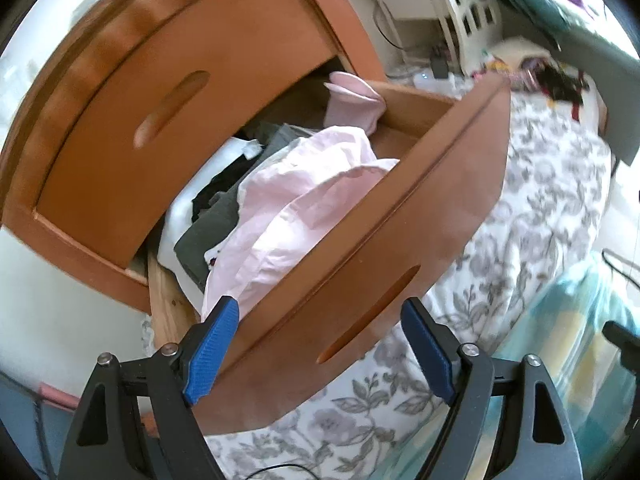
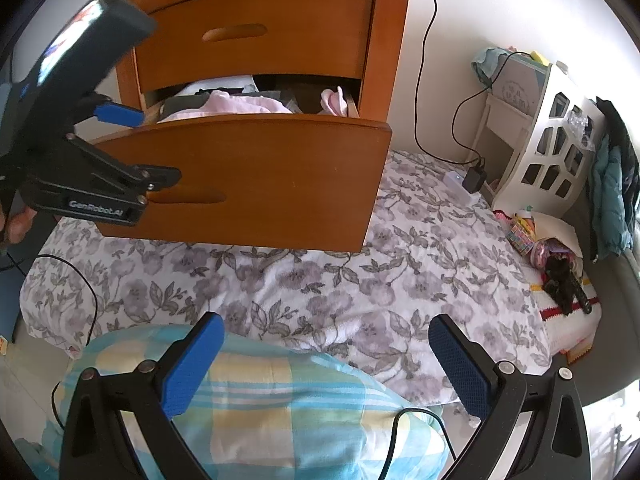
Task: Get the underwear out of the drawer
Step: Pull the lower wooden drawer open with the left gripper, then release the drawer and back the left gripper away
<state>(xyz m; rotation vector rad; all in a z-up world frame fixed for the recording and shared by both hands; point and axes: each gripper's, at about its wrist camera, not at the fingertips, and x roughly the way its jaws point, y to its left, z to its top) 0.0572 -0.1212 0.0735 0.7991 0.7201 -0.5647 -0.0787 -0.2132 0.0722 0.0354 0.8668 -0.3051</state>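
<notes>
The lower drawer (image 1: 400, 220) of a wooden nightstand (image 2: 256, 32) is pulled out over the bed. It holds a heap of clothes: a crumpled pale pink garment (image 1: 304, 200) on top, grey, black and white pieces beside it, and a small pink item (image 1: 352, 104) at the back corner. My left gripper (image 1: 320, 306) straddles the drawer's front panel, one blue pad inside above the clothes and the other off the outer face; it is open. The right wrist view shows that left gripper (image 2: 148, 148) at the drawer's (image 2: 260, 176) left end. My right gripper (image 2: 326, 332) hangs open over the bed, holding nothing.
The upper drawer (image 1: 160, 120) is shut. Below lies a bed with a grey floral cover (image 2: 360, 272) and a blue-yellow checked blanket (image 2: 260, 400). A white house-shaped shelf (image 2: 552, 144), a charger with its cable (image 2: 474, 178) and small clutter (image 2: 560, 264) sit to the right.
</notes>
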